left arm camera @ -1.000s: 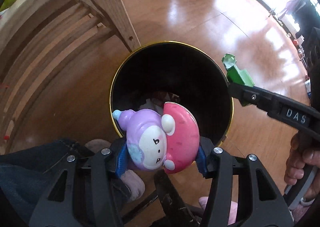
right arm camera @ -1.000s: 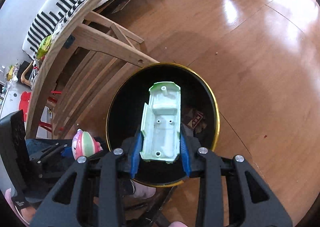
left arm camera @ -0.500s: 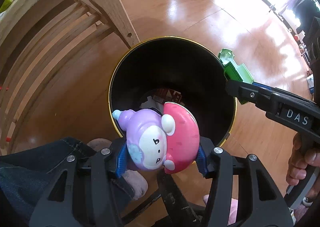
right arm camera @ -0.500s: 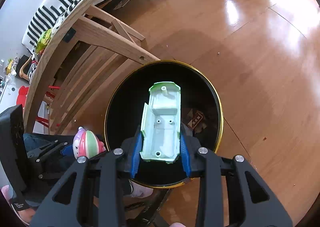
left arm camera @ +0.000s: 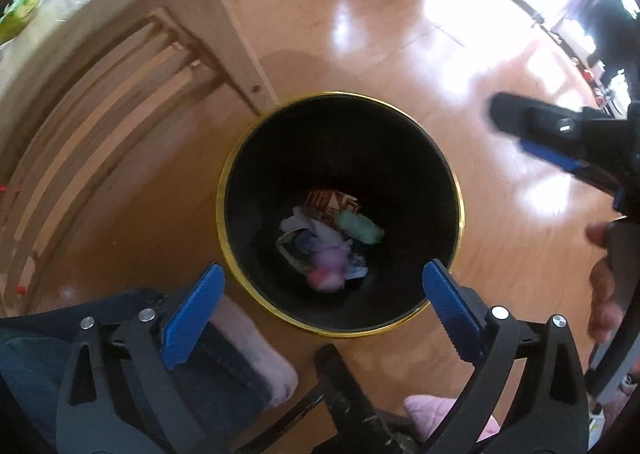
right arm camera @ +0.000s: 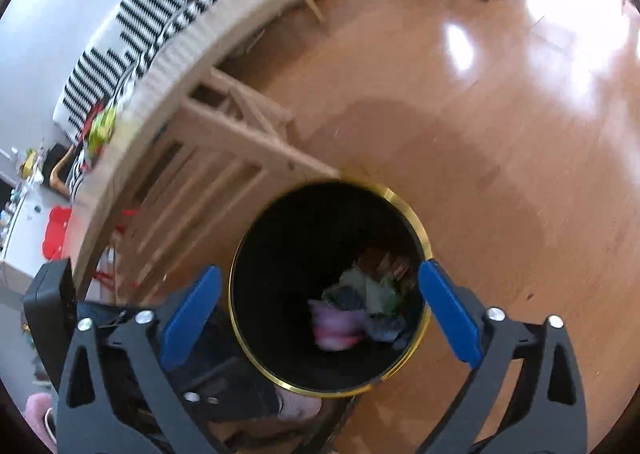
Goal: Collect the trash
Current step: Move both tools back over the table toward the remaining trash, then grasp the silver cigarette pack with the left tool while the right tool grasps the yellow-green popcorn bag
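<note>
Now both grippers hang over the black gold-rimmed bin (left arm camera: 340, 210), jaws opening wide with nothing between them: left gripper (left arm camera: 324, 298), right gripper (right arm camera: 320, 308). Directly below lie the pink-and-purple toy (left arm camera: 326, 270) and green plastic piece (left arm camera: 360, 228) among paper scraps. Glossy wooden floor (right arm camera: 500, 114); wooden table frame (left arm camera: 168, 54) beside the bin.

glossy wooden floor (left arm camera: 360, 54), black gold-rimmed bin (left arm camera: 440, 174) standing on it, wooden frame leg (left arm camera: 240, 54) apparently touching the rim
</note>
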A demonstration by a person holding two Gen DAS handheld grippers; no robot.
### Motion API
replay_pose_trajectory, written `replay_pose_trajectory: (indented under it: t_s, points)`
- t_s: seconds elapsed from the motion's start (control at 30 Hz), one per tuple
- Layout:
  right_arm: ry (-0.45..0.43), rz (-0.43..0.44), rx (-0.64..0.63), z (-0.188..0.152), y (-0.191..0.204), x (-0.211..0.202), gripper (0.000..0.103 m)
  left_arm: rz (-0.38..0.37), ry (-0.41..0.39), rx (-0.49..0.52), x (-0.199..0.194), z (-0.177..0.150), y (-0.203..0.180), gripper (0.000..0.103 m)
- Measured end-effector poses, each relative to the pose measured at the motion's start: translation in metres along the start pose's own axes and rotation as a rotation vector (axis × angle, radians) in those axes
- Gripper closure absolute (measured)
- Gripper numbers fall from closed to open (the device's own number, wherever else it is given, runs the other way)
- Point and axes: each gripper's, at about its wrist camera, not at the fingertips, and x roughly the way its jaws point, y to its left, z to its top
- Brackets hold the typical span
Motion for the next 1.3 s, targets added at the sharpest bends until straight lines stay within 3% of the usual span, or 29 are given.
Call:
replay_pose_trajectory:
  t_s: [0.17, 0.3, 0.47, 0.57, 0.67, 0.77, 0.87, 0.93, 1.07, 1.3]
  points:
    - [-0.047, -0.084, -0.057, 0.016, 0.009, -0.009, 0.007, 0.057, -0.162, -0.055, -0.077, 0.02, 0.053, 0.007]
    - [-0.042, -0.06, -0.104, 0.033, 0.04, -0.005, 0.007, 0.151, -0.248, -0.237, -0.133, 0.019, 0.132, 0.007]
    - [-0.027, -0.015, -0.286, 0.049, 0.117, 0.013, 0.007, 0.238, -0.225, -0.481, -0.154, -0.003, 0.238, 0.007]
    - [0.0, -0.005, -0.417, 0.059, 0.174, 0.036, 0.007, 0.303, -0.21, -0.557, -0.157, -0.014, 0.283, 0.007]
    - [0.018, -0.009, -0.525, 0.063, 0.225, 0.061, 0.006, 0.356, -0.185, -0.57, -0.152, -0.019, 0.315, 0.007]
    - [0.042, 0.001, -0.593, 0.063, 0.263, 0.082, 0.006, 0.34, -0.151, -0.6, -0.137, -0.022, 0.337, 0.006]
    - [0.036, -0.062, -0.727, 0.056, 0.297, 0.102, 0.005, 0.352, -0.195, -0.562, -0.139, -0.019, 0.34, 0.006]
    - [0.045, -0.02, -0.772, 0.055, 0.31, 0.11, 0.005, 0.348, -0.213, -0.532, -0.138, -0.012, 0.343, 0.006]
    - [0.067, 0.008, -0.816, 0.061, 0.335, 0.13, 0.005, 0.334, -0.226, -0.486, -0.129, 0.007, 0.363, 0.006]
    - [0.122, -0.007, -0.83, 0.092, 0.392, 0.177, 0.005, 0.366, -0.298, -0.507, -0.126, 0.024, 0.433, 0.005]
